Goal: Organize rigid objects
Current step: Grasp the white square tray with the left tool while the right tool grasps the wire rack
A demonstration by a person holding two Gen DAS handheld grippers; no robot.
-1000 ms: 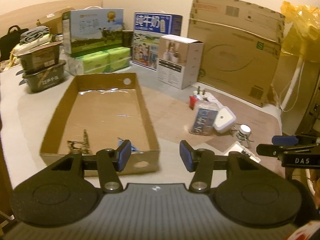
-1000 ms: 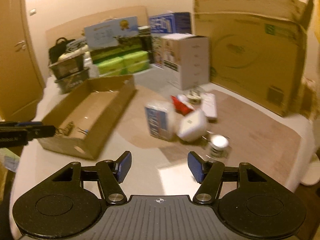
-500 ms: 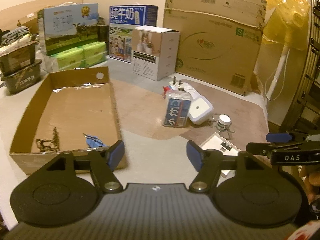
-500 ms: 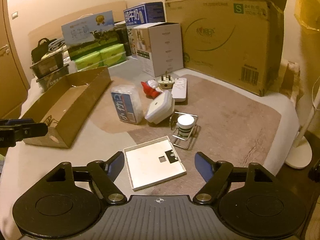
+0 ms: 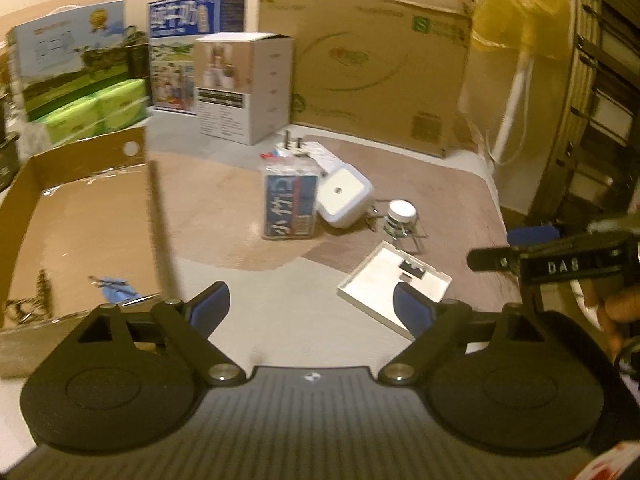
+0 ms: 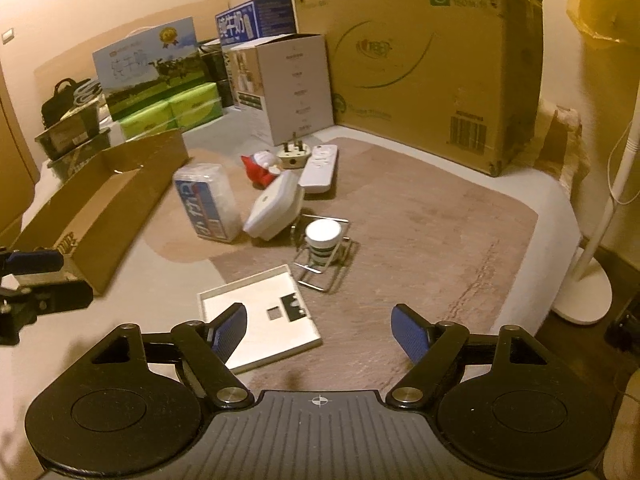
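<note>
Both grippers are held above the surface with nothing between the jaws. The left gripper [image 5: 310, 306] is seen with jaws spread wide, just right of the cardboard tray [image 5: 158, 216]. The right gripper [image 6: 320, 330] is likewise spread wide, its left finger pad [image 6: 230, 328] overlapping the flat white panel [image 6: 264, 312] in view; contact cannot be told.

A loose cluster is noted on the brown mat [image 6: 420, 232]: a blue-labelled packet [image 6: 206, 208] upright, a white square adapter [image 6: 276, 210] leaning just beside it, a small white-capped jar [image 6: 323, 242] on a wire stand, a red figurine [image 6: 260, 168], a plug [image 6: 294, 154] and a white power strip [image 6: 318, 168] behind. Small items lie in the tray; they are too blurred to name.
</note>
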